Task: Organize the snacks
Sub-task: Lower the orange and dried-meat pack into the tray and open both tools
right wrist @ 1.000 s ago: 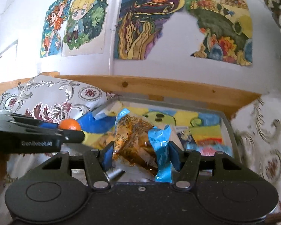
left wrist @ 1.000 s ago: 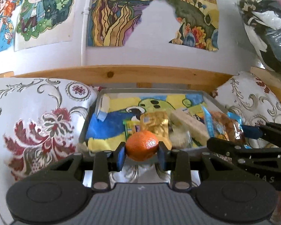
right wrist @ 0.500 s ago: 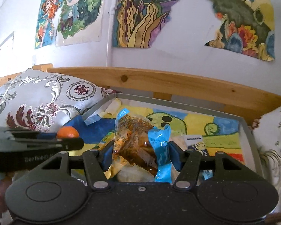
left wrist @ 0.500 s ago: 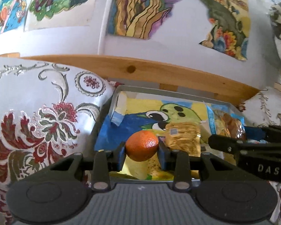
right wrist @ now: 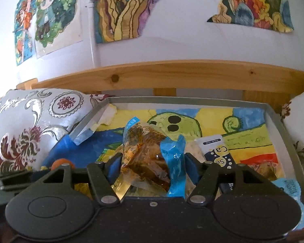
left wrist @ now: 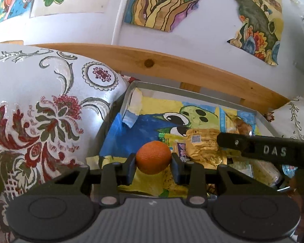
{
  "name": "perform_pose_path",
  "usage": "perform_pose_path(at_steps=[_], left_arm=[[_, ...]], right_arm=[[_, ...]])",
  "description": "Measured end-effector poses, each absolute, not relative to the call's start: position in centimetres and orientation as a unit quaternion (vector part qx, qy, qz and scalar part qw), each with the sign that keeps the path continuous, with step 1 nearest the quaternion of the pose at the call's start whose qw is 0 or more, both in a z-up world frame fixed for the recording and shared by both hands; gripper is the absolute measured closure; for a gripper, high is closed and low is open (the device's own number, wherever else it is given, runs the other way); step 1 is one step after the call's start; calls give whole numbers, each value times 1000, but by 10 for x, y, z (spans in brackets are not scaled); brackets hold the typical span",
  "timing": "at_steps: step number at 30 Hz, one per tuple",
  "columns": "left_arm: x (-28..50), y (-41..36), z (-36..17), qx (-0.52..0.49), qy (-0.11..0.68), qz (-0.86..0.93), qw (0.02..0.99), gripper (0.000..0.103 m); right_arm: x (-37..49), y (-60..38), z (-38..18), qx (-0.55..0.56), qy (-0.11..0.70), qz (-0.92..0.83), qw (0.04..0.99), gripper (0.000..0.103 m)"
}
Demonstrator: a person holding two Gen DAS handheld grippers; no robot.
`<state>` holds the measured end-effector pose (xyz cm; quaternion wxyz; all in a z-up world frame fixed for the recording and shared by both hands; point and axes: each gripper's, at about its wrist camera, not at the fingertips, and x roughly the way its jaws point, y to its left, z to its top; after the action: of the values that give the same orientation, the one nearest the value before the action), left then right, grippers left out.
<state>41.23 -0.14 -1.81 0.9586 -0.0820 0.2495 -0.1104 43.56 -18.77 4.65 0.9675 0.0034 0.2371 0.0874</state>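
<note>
Gripping an orange (left wrist: 153, 157), left gripper (left wrist: 153, 163) jaws clamp; right gripper (right wrist: 152, 169) jaws pinch a snack packet (right wrist: 146, 158).

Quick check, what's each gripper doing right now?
Left gripper: closed on the orange.
Right gripper: closed on the clear and blue snack packet.

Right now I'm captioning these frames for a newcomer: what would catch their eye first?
The bright orange pinched in the left gripper, low in the left wrist view. Next, the clear snack bag with blue ends clamped in the right gripper, over the grey tray lined with a painted green-faced drawing.
</note>
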Motion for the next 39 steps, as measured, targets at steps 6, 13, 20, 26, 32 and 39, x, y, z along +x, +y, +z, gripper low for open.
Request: perform_pose_path(at_steps=[6,13,20,26,32,39], left_arm=[[415,-2,-20,-84,257,-113,956,64],[416,0,-21,-95,261,-112,954,63],[413,3,-18,-102,262,-110,953,62],[407,3,-13,-105,256,-103,956,48],[400,7,-1,-114,241,-96,959,27],[389,9,10,-107,233,-81,963,17]], right_arm=[[439,-184,46,-6,240,85,967,30],[439,-181,47,-19,235,90,968,24],[437,-183,51,-19,226,88,970,18],[430,-185,58,-23,215,84,973,15],[419,-188,67,-25,202,83,976,9],[404,-197,81,-25,187,74,979,6]])
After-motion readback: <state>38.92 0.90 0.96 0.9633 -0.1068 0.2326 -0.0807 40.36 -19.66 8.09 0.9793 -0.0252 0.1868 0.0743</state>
